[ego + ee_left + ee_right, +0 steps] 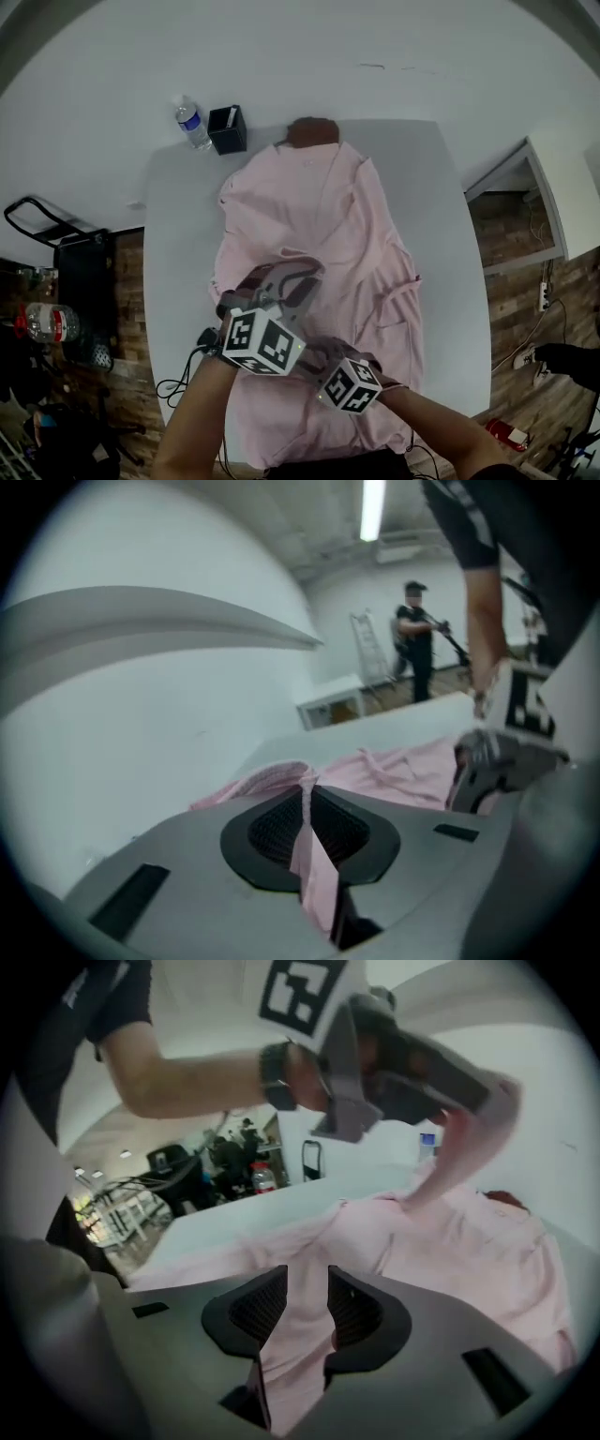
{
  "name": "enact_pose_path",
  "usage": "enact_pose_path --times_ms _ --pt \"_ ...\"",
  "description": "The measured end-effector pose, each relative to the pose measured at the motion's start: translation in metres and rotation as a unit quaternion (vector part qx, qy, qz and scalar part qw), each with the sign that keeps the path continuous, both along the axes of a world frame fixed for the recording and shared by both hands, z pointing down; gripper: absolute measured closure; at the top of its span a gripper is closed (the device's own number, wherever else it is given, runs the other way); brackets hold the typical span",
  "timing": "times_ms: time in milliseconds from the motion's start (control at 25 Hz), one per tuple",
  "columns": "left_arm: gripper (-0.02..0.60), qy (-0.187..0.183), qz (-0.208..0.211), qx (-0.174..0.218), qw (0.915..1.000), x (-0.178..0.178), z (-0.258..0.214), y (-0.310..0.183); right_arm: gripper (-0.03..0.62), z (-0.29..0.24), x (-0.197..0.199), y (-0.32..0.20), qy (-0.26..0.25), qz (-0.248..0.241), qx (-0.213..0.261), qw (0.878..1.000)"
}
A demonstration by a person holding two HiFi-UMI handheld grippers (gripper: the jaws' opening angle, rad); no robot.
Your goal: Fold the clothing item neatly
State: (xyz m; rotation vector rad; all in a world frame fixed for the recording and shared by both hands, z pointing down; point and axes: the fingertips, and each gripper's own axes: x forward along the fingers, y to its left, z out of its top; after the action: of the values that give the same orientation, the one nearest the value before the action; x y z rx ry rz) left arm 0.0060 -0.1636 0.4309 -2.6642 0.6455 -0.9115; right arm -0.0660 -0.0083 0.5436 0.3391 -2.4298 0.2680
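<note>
The pink shirt (pixel 347 225) lies spread lengthwise on the grey table (pixel 178 244); its far end reaches a brown object (pixel 311 131) at the table's far edge, and a water bottle (pixel 192 122) and a black box (pixel 228 128) stand near the far left corner. My left gripper (pixel 305 803) is pinched almost flat on a thin edge of the shirt and is held up over the middle of the garment, so the cloth hangs from its tips. My right gripper (pixel 307 1307) is low at the near end, just beside the left, with its jaws narrowly apart and a thicker fold of the shirt filling the gap between the pads.
</note>
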Motion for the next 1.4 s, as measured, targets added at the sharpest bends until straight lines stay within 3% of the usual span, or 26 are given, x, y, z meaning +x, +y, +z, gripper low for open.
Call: enact_pose_path --times_ms 40,120,200,240,320,360,440,480,560,640,720,760,800,840,920,960,1040,1160,1280,1400 --pt "0.552 -0.062 0.056 -0.009 0.9965 0.020 0.028 0.019 0.454 -0.011 0.011 0.028 -0.021 -0.031 -0.032 0.999" --pt "0.552 -0.163 0.138 -0.024 0.9766 0.042 0.085 0.052 0.454 -0.039 0.038 0.077 -0.063 -0.088 -0.106 0.988" --pt "0.552 -0.211 0.170 -0.049 0.9614 0.047 0.129 0.076 0.454 -0.071 0.064 0.094 -0.116 -0.097 -0.174 0.973" --pt "0.547 -0.217 0.171 -0.067 0.9588 0.045 0.143 0.084 0.454 -0.084 0.076 0.083 -0.147 -0.068 -0.192 0.968" --pt "0.440 -0.206 0.152 -0.102 0.9613 0.038 0.150 0.093 0.454 -0.091 0.099 0.022 -0.193 0.049 -0.187 0.962" --pt "0.431 -0.193 0.141 -0.119 0.9639 0.034 0.146 0.096 0.454 -0.083 0.112 -0.018 -0.195 0.121 -0.165 0.959" --pt "0.408 -0.172 0.135 -0.153 0.9638 0.026 0.135 0.110 0.454 -0.053 0.131 -0.091 -0.141 0.229 -0.094 0.958" --pt "0.408 -0.164 0.138 -0.173 0.9613 0.021 0.131 0.118 0.454 -0.037 0.132 -0.116 -0.100 0.248 -0.053 0.962" --pt "0.408 -0.137 0.128 -0.208 0.9599 0.007 0.127 0.122 0.454 -0.008 0.119 -0.145 -0.025 0.226 0.019 0.974" --pt "0.408 -0.073 0.069 -0.224 0.9694 -0.012 0.122 0.089 0.437 0.021 0.102 -0.162 0.048 0.188 0.065 0.979" --pt "0.408 0.020 -0.010 -0.223 0.9745 -0.027 0.111 0.032 0.452 0.045 0.104 -0.173 0.116 0.197 0.074 0.971" --pt "0.408 0.059 -0.041 -0.223 0.9723 -0.031 0.107 0.006 0.546 0.050 0.114 -0.175 0.134 0.230 0.060 0.962" --pt "0.408 0.080 -0.062 -0.224 0.9693 -0.033 0.108 -0.017 0.566 0.050 0.129 -0.175 0.137 0.278 0.029 0.950" --pt "0.408 0.079 -0.075 -0.230 0.9670 -0.035 0.115 -0.033 0.568 0.050 0.145 -0.170 0.129 0.324 -0.017 0.937" --pt "0.408 0.027 -0.086 -0.255 0.9628 -0.044 0.142 -0.045 0.566 0.045 0.170 -0.158 0.096 0.376 -0.099 0.916" --pt "0.408 -0.008 -0.086 -0.270 0.9591 -0.052 0.157 -0.042 0.551 0.037 0.181 -0.159 0.085 0.384 -0.100 0.914" --pt "0.408 -0.061 -0.086 -0.291 0.9510 -0.070 0.179 -0.030 0.537 0.019 0.195 -0.186 0.088 0.386 -0.036 0.918" --pt "0.408 -0.073 -0.107 -0.300 0.9453 -0.093 0.191 -0.013 0.509 0.021 0.182 -0.254 0.112 0.366 0.044 0.923" --pt "0.408 -0.062 -0.121 -0.274 0.9521 -0.093 0.185 -0.007 0.442 0.041 0.167 -0.302 0.160 0.346 0.074 0.922" --pt "0.408 -0.026 -0.152 -0.235 0.9598 -0.090 0.165 -0.013 0.428 0.060 0.170 -0.324 0.213 0.341 0.088 0.912"
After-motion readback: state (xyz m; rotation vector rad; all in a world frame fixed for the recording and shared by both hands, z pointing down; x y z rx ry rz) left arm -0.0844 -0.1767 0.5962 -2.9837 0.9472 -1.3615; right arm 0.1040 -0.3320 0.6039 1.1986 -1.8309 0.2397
